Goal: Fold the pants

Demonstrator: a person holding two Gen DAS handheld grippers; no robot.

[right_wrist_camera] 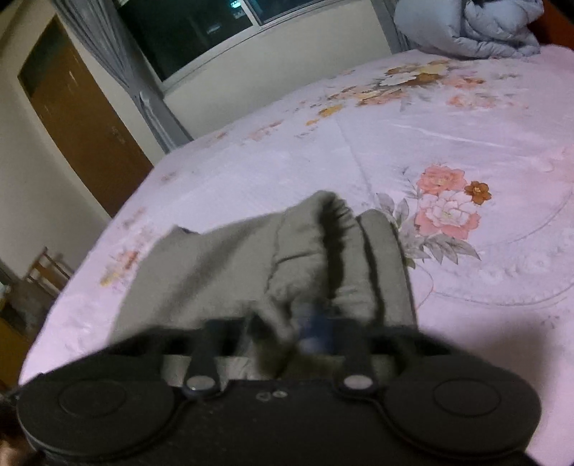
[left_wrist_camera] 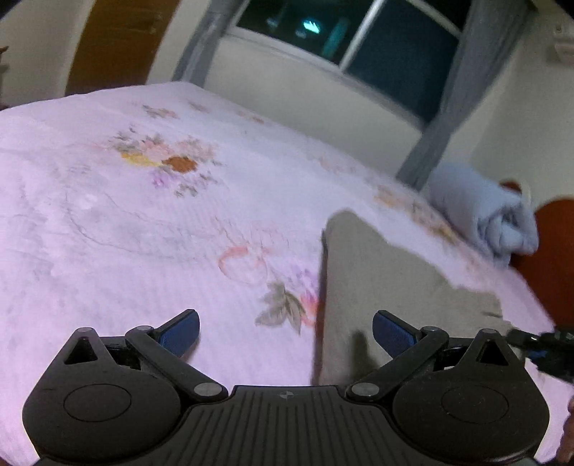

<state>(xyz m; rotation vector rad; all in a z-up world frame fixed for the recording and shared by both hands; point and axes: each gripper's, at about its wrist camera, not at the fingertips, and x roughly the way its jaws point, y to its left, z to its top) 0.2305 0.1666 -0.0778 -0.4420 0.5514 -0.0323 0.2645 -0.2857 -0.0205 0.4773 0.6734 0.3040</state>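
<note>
Where blur smears the right gripper (right_wrist_camera: 315,329), pants (right_wrist_camera: 305,258) hide its fingers.

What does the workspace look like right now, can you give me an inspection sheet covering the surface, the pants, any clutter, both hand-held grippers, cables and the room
Surface: bed under a pink floral sheet, lightly wrinkled.
Job's things: grey-green pants bunched on the sheet, elastic waistband nearest the right hand-held gripper.
Clutter: rolled pale blue blanket at the far edge of the bed.
Grippers: left hand-held gripper open and empty above the sheet beside the pants; right hand-held gripper shut on the pants fabric, blurred.
Cables: nothing seen.
Surroundings: dark window with grey curtains, brown door, cream walls.
</note>
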